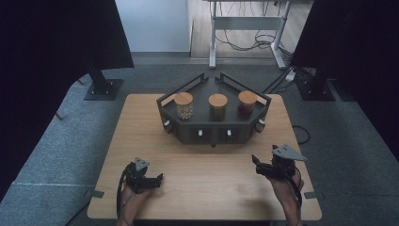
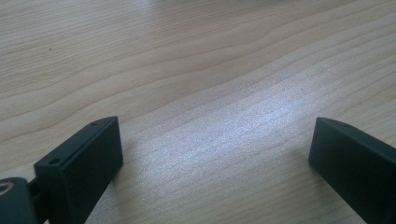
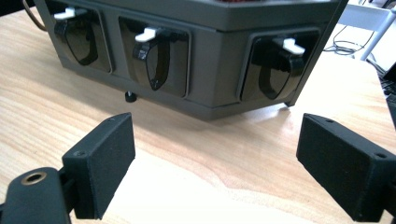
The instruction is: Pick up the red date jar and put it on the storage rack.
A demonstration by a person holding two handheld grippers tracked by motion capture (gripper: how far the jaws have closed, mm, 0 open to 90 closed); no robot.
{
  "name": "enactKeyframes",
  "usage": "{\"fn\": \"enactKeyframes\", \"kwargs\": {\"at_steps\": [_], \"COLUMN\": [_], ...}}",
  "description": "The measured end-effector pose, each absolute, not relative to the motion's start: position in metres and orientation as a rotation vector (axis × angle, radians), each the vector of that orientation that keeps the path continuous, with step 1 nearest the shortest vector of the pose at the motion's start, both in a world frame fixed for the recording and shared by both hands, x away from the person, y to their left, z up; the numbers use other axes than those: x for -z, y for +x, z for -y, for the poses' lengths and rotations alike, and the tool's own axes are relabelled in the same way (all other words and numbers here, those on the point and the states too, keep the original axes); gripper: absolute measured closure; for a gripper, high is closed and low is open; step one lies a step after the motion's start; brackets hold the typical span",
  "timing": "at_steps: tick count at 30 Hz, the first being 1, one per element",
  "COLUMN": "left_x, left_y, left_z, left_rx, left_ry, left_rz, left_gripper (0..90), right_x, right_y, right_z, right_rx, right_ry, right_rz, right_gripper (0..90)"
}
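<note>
A: Wooden table (image 1: 141, 117), bare along the near edge. Dark angled rack (image 1: 214, 120) set toward the far edge, centred, front face turned to the near side, probably so its dispenser spouts can be reached from there.

B: On top of the rack, three cork-lidded jars (image 1: 218, 106) upright in a row: pale contents left, greenish middle, reddish right. Likely raised to feed the black spouts with white levers (image 3: 150, 35) below.

A: Right gripper (image 1: 258, 164) near the right edge, aimed at the rack's front; jaws standing wide, nothing between. Looks lined up for a lever, not yet touching.

B: Left gripper (image 1: 159, 178) low by the near-left corner, well apart from the rack. Jaws spread too, bare wood between. Parked, by the look, leaving the work to the right.
</note>
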State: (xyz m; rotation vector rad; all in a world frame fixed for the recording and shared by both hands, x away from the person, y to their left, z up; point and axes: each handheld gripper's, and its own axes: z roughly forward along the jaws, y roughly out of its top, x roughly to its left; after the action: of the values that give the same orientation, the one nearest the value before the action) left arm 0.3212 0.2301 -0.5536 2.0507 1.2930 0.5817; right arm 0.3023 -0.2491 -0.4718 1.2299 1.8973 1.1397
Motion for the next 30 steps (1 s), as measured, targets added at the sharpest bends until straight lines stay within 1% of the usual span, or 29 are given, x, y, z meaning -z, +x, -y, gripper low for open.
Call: {"fn": "enactKeyframes", "kwargs": {"at_steps": [21, 30], "left_x": [0.554, 0.554], "left_y": [0.321, 0.321], "left_z": [-0.230, -0.230], "left_rx": [-0.581, -0.581], "left_ry": [2.051, 2.051], "left_rz": [-1.292, -1.292], "left_gripper": [2.5, 2.5], "right_x": [0.513, 0.526], "right_y": [0.299, 0.298], "right_z": [0.253, 0.254], "right_rx": [-1.067, -1.039], "right_ry": [1.303, 1.324], "right_rz": [-1.942, -1.956], "right_gripper": [10.9, 10.9]}}
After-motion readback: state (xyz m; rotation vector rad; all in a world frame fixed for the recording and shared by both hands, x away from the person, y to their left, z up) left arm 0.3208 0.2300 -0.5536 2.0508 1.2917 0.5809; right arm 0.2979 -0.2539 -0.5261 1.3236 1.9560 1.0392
